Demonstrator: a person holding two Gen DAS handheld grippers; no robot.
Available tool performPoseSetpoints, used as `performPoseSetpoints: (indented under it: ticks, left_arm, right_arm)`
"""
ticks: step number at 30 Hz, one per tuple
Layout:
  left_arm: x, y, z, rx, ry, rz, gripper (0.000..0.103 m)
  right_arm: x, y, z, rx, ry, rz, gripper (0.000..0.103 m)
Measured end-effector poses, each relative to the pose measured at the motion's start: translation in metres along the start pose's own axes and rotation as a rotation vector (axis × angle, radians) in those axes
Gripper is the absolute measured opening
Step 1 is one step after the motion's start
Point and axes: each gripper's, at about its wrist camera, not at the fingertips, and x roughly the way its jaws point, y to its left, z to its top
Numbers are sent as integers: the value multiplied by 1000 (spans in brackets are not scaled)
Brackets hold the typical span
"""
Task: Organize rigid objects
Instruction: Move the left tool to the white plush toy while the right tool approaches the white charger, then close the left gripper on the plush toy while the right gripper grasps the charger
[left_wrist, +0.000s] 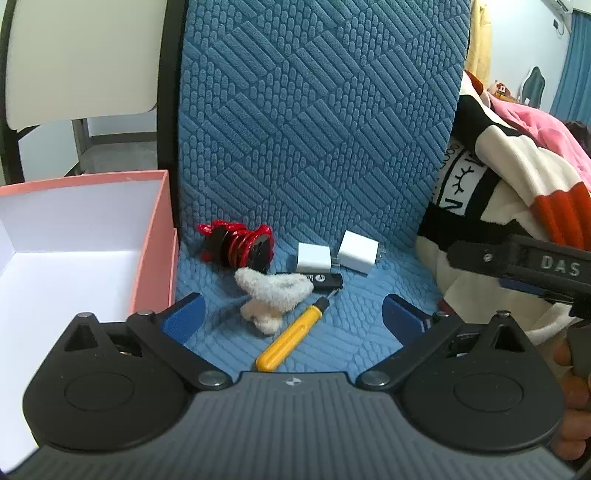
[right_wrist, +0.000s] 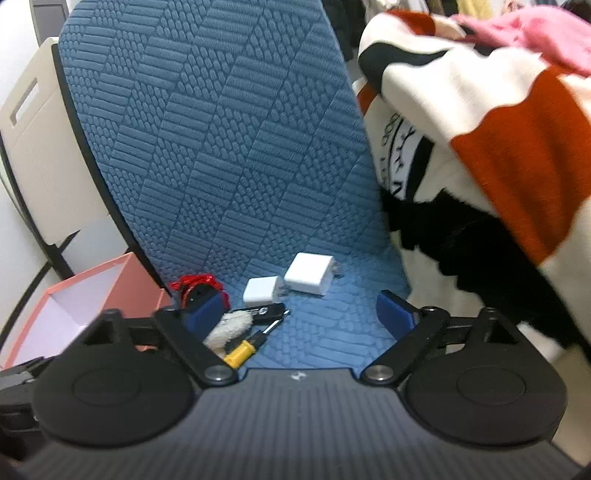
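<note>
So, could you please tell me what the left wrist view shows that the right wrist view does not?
Only the left wrist view shows the right gripper from the side and the whole yellow screwdriver. Only the right wrist view shows the cream panel with a slot. Both share the pink box, two white chargers, the red spring toy, the black USB stick, the fluffy white piece and the striped blanket.

In the right wrist view, a blue finger hides part of the red spring piece; the pink box is cut off at left.
</note>
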Motion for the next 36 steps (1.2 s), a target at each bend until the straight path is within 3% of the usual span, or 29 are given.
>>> performPoseSetpoints:
  ticks: [6,9,12,15,21,27,31,36]
  left_arm:
    - [15,3,9,-34,9,-12,87]
    - [25,2,15,-33,7,0,81]
    - [35,4,23,-51,7,8,66]
    - [48,7,29,-78,24,15,61]
    - [71,12,31,-104,80,40,54]
    - [78,15,31,-119,87,65,49]
    - [81,14,30,-98,96,76,48]
    - [91,22,27,-150,149,53,48]
  right_arm:
    - [31,1,9,-11,53,34,73]
    - [50,2,14,-6,77,58,72]
    - [67,5,18,-16,83,58,72]
    - [87,2,22,22,103,79,72]
    - [137,4,27,25,174,9,72]
    - [183,10,24,10,222,-93,70]
    - [194,6,22,55,243,-126,70]
    - [204,2,26,34,252,-169,70]
